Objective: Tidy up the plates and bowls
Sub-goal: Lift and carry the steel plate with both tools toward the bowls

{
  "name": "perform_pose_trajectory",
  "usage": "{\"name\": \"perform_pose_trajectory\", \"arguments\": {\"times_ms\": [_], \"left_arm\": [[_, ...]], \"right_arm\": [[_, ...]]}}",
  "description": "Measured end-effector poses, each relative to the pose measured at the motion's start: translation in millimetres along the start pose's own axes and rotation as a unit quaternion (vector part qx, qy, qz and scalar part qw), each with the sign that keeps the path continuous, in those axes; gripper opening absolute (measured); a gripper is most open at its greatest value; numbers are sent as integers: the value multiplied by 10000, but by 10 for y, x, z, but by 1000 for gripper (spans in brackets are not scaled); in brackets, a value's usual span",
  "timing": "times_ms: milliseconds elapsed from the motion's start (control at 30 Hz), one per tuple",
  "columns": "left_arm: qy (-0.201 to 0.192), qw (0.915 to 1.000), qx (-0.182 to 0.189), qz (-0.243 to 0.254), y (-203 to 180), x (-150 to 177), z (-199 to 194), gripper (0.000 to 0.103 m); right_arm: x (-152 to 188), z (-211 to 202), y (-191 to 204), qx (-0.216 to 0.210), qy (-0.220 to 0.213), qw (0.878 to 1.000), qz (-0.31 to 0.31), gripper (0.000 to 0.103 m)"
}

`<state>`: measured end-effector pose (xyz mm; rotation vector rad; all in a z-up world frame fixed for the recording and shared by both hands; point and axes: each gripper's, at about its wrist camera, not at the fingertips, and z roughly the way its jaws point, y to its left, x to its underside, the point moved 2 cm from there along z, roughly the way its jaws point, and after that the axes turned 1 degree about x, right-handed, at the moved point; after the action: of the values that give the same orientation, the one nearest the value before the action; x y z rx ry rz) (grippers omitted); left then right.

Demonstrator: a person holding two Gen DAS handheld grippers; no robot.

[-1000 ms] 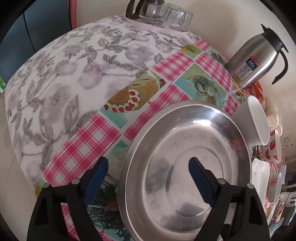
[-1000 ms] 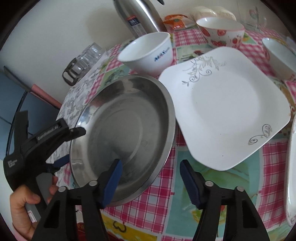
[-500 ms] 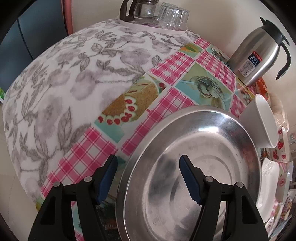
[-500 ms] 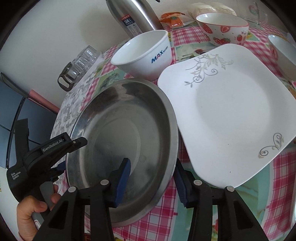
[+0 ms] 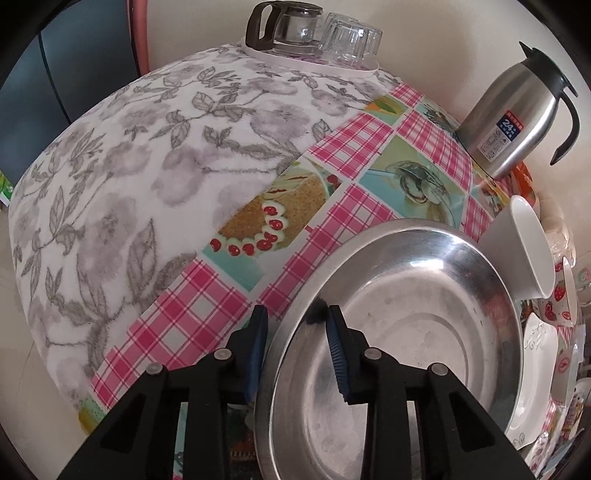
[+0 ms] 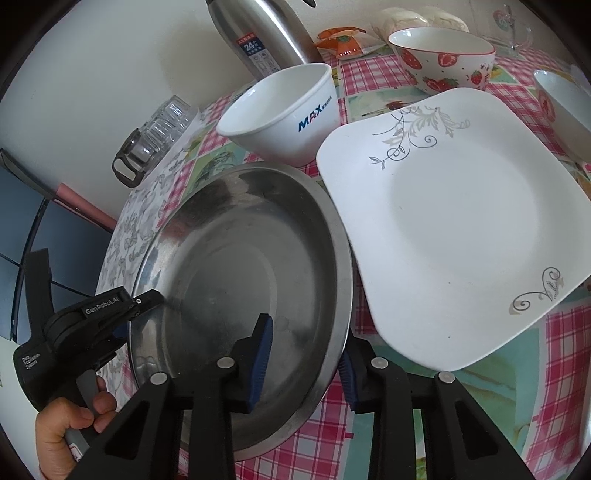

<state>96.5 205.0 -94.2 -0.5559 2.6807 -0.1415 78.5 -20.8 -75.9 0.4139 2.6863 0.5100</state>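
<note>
A large steel plate (image 5: 406,332) lies on the checked tablecloth; it also shows in the right wrist view (image 6: 240,266). My left gripper (image 5: 295,350) straddles its left rim, one finger inside and one outside, closed onto the rim. My right gripper (image 6: 306,362) straddles the plate's near right rim the same way, closed on it. A white square plate (image 6: 454,229) lies right of the steel plate. A white "MAX" bowl (image 6: 284,110) stands behind it.
A steel thermos (image 5: 513,125) stands at the wall. A glass jug and upturned glasses (image 5: 314,33) sit on a tray at the back. A strawberry bowl (image 6: 443,59) and another white bowl (image 6: 561,107) stand at the right. A floral cloth (image 5: 129,184) covers the table's left part.
Both grippers have moved in on the steel plate and narrowed from wide open to closed on its rim, the left on the left edge, the right on the near right edge.
</note>
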Motion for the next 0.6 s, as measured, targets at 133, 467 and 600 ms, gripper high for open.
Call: {"name": "perform_pose_trajectory", "arguments": {"times_ms": [133,467,600], "left_arm": [[-120,9999,56,77,-22,12,-95,28],[-360,9990,43,280,-71,29,-283,25],[-338,9990,30,295,-80,48,-293,25]], "right_arm": [[-6,-65,24,16,-58,9999,-102,32],[-4,-280,152,206,-308,9971,-659,29],[-5,-317,142,205,-330,9969,-687,29]]}}
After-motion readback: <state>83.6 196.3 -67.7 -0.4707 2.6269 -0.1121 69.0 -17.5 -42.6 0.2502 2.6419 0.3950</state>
